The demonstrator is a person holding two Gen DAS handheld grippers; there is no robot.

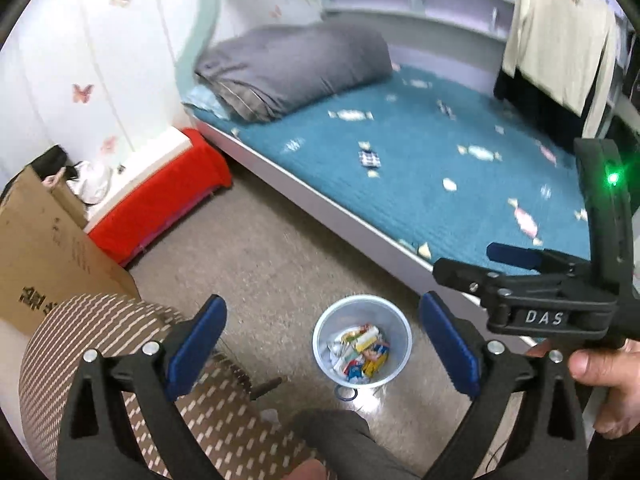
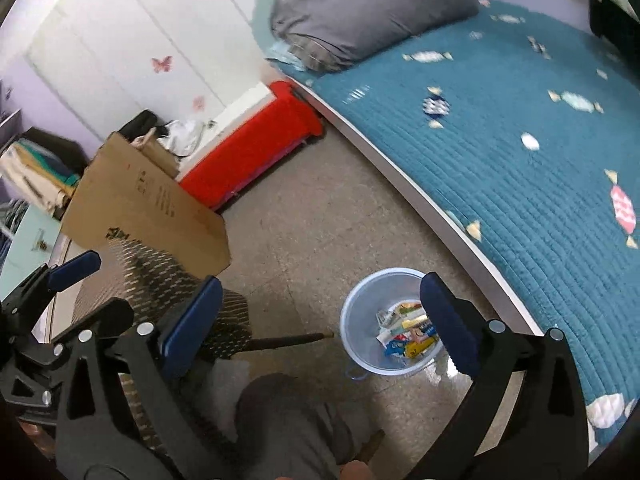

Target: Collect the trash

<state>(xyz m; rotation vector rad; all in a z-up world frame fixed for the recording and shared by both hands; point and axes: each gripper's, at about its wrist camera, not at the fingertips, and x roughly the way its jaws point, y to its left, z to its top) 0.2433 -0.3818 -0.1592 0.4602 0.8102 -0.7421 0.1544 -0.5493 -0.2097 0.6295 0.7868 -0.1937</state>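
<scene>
"DAS" in white letters on the black body of the right tongs (image 1: 496, 256), seen from the left wrist view. Cardboard box (image 1: 48, 256) carries dark print: bold characters at its lower edge and small lines higher up, none legible in either view. Wrappers in the trash bin (image 1: 362, 342) too small to read.

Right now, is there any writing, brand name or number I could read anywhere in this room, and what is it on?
"DAS": white letters on the body of the right gripper.
Cardboard box: black print and large characters, too blurred to read.
Wrappers in the trash bin: printing too small to read.
Nothing else legible.
</scene>
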